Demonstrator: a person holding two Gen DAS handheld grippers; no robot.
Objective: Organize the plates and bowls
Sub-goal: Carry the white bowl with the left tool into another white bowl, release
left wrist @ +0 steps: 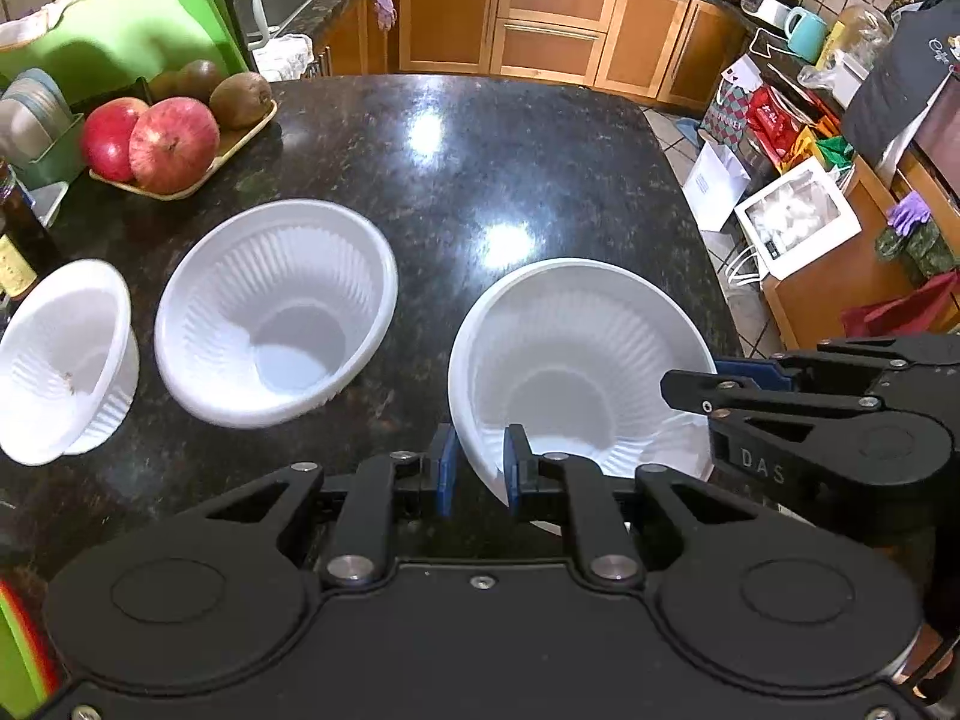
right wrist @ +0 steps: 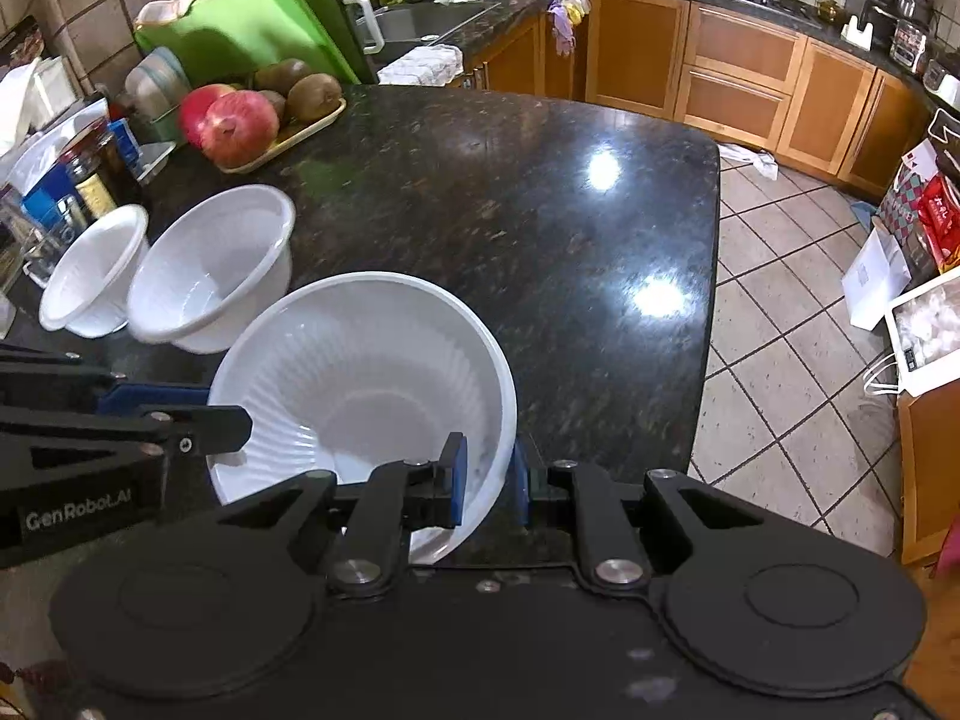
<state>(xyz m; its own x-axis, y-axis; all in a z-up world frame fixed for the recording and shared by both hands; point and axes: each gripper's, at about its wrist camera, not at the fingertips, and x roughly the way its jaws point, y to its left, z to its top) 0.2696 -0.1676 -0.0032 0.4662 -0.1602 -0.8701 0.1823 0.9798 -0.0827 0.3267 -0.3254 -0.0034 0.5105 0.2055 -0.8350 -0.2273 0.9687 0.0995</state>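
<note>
- Two grippers clenched one large white bowl at once: the left gripper pinched the near rim on its left side, one blue pad inside the wall and one outside.
- On the bowl's other side, the right gripper pinched the rim the same way, its pads closed across the thin wall.
- That bowl sat tilted between them over the dark granite counter; whether its base touched the stone could not be told.
- Left of it stood a medium white bowl, upright and close to the large bowl's rim, apart from it in the left wrist view.
- Beyond that one stood a small white bowl, leaning, just beside the medium bowl.
- Further back on the left lay a tray with pomegranates and kiwis.
- Behind the tray stood a green cutting board and a rack of plates.
- Bottles and jars crowded the left counter edge near the small bowl.
- Right of the counter, bags and boxes lay on the tiled floor.
</note>
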